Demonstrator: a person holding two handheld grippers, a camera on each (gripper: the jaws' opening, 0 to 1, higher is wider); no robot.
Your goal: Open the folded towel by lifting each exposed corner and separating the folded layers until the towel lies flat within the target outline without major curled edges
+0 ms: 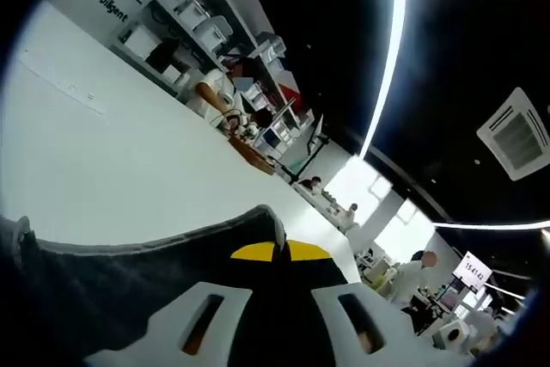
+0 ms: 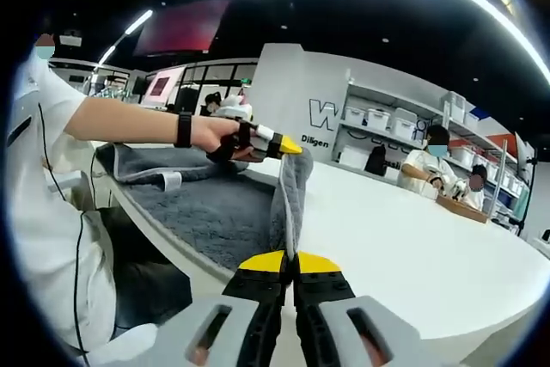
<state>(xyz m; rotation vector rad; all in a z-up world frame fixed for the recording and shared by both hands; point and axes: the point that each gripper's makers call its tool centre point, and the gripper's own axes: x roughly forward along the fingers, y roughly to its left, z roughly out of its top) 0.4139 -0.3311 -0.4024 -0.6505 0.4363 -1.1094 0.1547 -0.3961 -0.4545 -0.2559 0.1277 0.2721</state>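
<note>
Both grippers clamped on grey towel (image 2: 219,212) edge, right gripper (image 2: 290,262) near, left gripper (image 2: 288,145) farther along, towel lifted off white table (image 2: 404,229), roughly midway: layers parting, flattening still left, no outline visible.

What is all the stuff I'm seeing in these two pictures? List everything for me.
towel: one, dark grey, on the table's near edge, one edge lifted and pinched by both grippers
table: one, white, long and curved
shelves with white bins: one unit, white, against the back wall
seated people: several, in light clothes, at the table's far end
ceiling light strips: several, white, on the dark ceiling
wristwatch: one, black, on the person's arm
left gripper: one, yellow-tipped, shut on the towel
right gripper: one, yellow-tipped, shut on the towel
</note>
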